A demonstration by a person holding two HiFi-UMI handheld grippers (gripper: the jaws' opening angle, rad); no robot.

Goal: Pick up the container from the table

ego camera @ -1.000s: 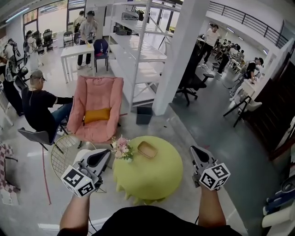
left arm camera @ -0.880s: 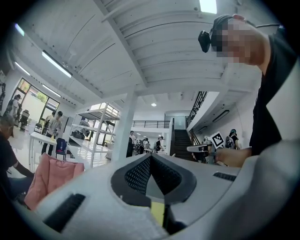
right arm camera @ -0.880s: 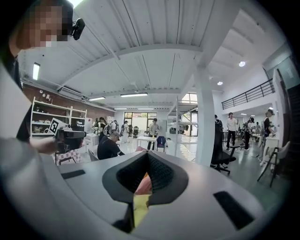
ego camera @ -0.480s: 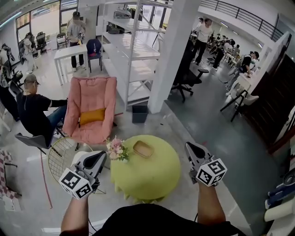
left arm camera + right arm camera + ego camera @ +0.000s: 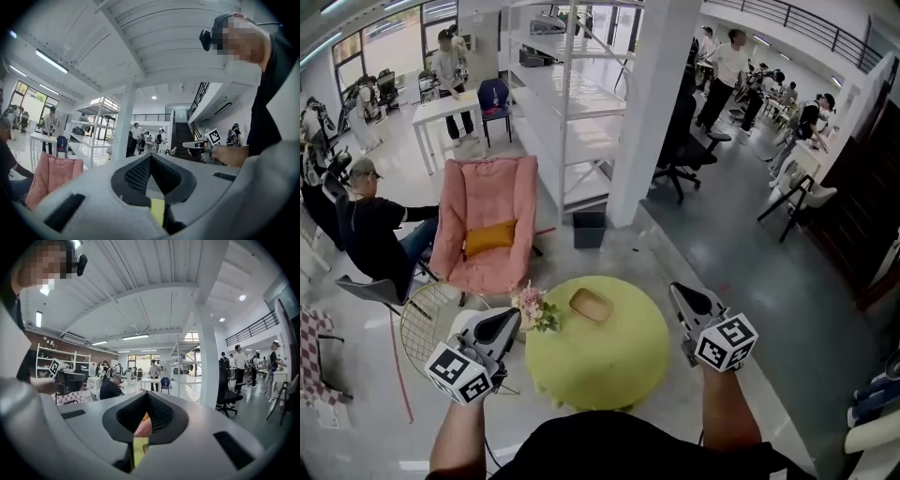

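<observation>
Container, tan and shallow, sits on the far half of the round green table, a little left of centre, and nothing touches it. Just to its left, at the table's edge, stands a small bunch of pink flowers.

You hold your left gripper off the table's left side, its tip near the flowers and apart from the container. In its own view the jaws meet at the tip with nothing between them. Your right gripper is off the table's right side, over the grey floor and clear of the cloth. Its jaws are closed too, and empty. Both grippers point away from you, with the table between them.

A round wire basket lies under and beside your left gripper. Beyond the table a pink chair holds an orange cushion, and a person in black sits to its left. A small dark bin stands at the foot of a white pillar, next to a white rack.
</observation>
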